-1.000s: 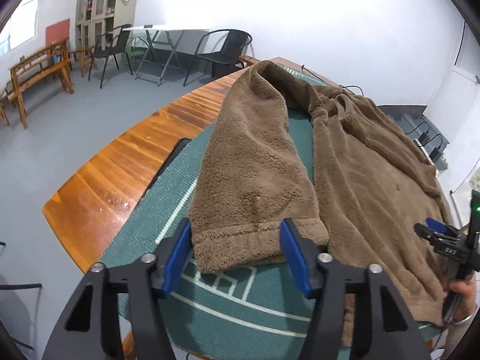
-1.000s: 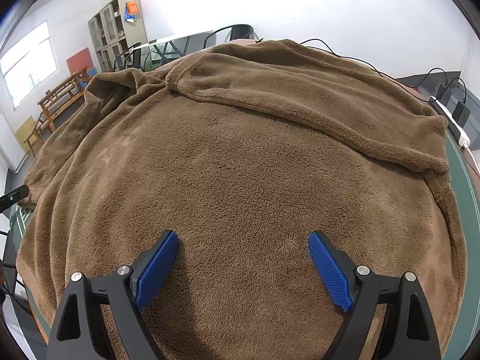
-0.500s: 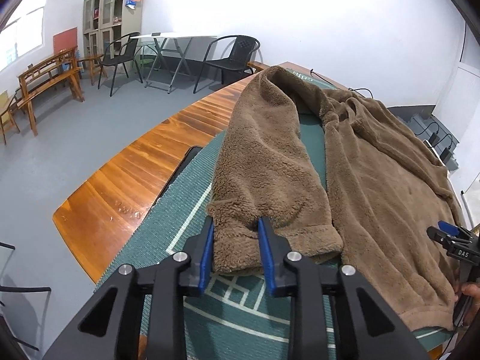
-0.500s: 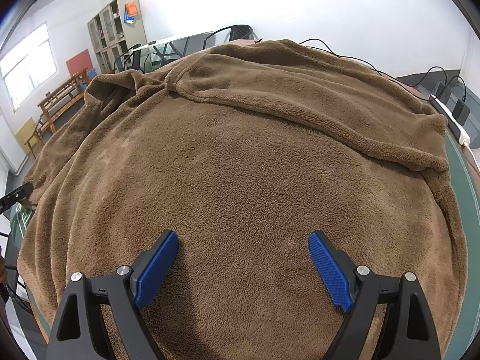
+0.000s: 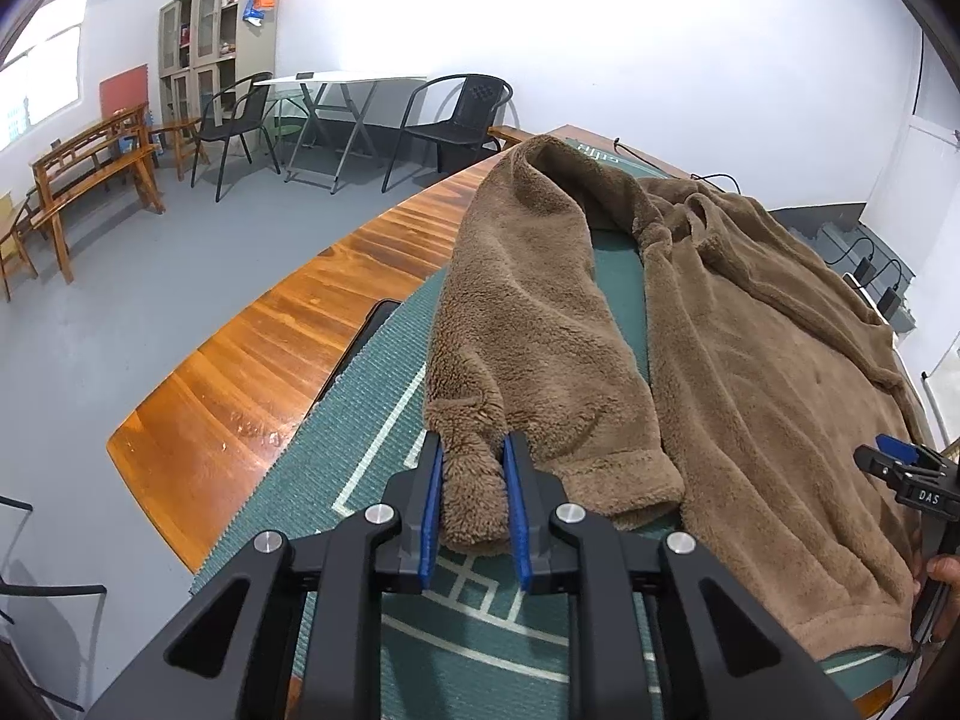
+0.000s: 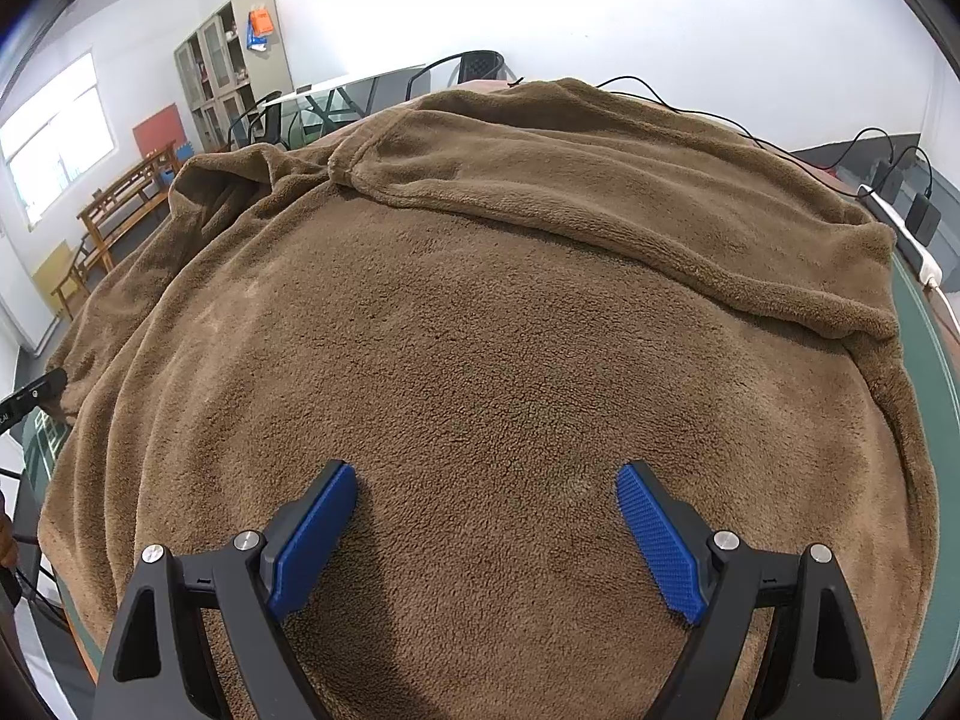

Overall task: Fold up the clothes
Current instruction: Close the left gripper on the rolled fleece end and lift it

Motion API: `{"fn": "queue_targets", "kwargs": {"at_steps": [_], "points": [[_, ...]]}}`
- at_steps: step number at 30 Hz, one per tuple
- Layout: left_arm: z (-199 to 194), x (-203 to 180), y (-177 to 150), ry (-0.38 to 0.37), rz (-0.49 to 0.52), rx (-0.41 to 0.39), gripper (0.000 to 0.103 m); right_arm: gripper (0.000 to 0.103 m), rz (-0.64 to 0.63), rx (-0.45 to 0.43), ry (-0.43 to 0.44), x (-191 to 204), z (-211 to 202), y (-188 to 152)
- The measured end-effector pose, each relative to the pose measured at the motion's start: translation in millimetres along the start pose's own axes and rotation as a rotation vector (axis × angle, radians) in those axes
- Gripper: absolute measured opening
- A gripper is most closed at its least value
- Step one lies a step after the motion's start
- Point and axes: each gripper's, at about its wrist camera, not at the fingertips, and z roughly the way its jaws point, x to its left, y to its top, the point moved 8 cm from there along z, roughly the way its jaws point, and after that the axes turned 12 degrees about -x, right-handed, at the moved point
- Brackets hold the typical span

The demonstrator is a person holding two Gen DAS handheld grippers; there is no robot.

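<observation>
The fleece [image 5: 750,360] lies spread over the desk [image 5: 270,348]. The left gripper [image 5: 472,498] has just closed on the sleeve cuff [image 5: 474,480] near the desk's left edge; the right gripper [image 6: 486,534] hovers wide open, empty, over the body. Next, I judge: carry the sleeve inward across the body.

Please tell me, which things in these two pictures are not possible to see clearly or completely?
- Left wrist view: the cuff tip, squeezed between the left tongs.
- Left wrist view: the right tongs, cut off by the right edge.
- Right wrist view: the mat, mostly covered by the fleece under the open right tongs.
- Both views: the cabinet contents, too small.
- Right wrist view: the near hem, hidden behind the tongs' arms.
</observation>
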Motion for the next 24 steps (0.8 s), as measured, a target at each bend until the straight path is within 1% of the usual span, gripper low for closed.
{"fn": "queue_targets", "kwargs": {"at_steps": [1,4,6,8,13,18,23,24], "points": [[-1.2,1.2,0.3,-0.004,-0.009,0.000,0.026,0.091,0.000,0.000,0.000,-0.1,-0.2,0.0],[-7.6,5.9,1.9,-0.033,-0.039,-0.007,0.040,0.091,0.000,0.001,0.002,0.3,0.1,0.2],[-12.7,10.1,3.2,-0.036,-0.046,-0.021,0.060,0.091,-0.001,0.001,0.002,0.4,0.5,0.3],[-16.5,12.5,3.9,-0.045,-0.043,-0.032,0.065,0.091,-0.004,0.003,-0.001,0.6,0.7,0.1],[-14.1,9.3,3.0,-0.044,-0.024,-0.030,0.066,0.091,-0.012,0.005,-0.007,1.3,1.1,-0.1],[2.2,-2.0,-2.0,-0.070,-0.009,0.010,0.066,0.091,-0.007,0.003,-0.004,1.1,0.8,0.1],[13.0,-9.2,-0.1,-0.024,0.020,0.010,0.066,0.091,-0.001,0.000,0.000,1.3,0.5,0.4],[14.1,-11.0,-0.1,-0.015,0.034,0.011,0.065,0.091,0.001,-0.001,0.001,1.3,0.4,0.5]]}}
